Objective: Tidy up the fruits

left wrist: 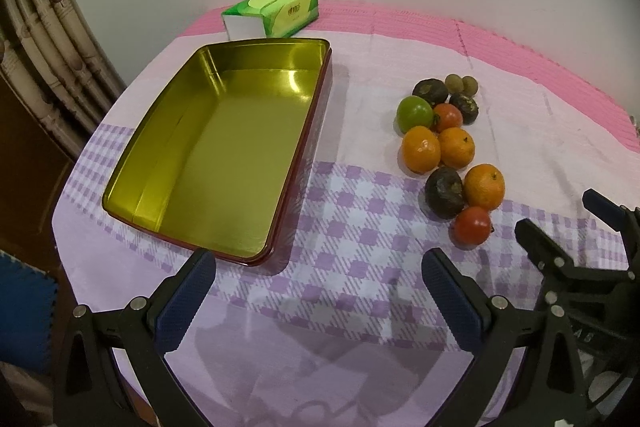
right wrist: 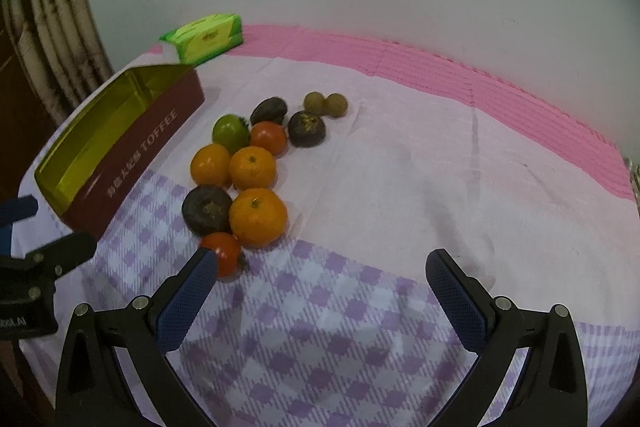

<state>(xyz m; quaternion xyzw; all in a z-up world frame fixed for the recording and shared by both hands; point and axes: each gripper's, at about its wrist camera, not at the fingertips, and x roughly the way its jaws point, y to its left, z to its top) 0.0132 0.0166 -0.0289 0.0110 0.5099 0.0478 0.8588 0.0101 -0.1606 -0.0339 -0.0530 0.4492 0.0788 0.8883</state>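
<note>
Just beyond right gripper (right wrist: 320, 283) left fingertip: tomato (right wrist: 224, 253), fruit pile behind. Both grippers spread wide, nothing held. Tin (left wrist: 120, 183) ahead of left gripper (left wrist: 318, 285). Sorting unstarted; tomato pick likely needed.

Left gripper (left wrist: 318, 291) and right gripper (right wrist: 320, 289): matte black angular frames with triangular cut-outs, round silver screw heads at the joints, and two fingers each faced with dark blue, finely textured pads (left wrist: 185, 303). Partial white lettering marks the left gripper's body.
</note>
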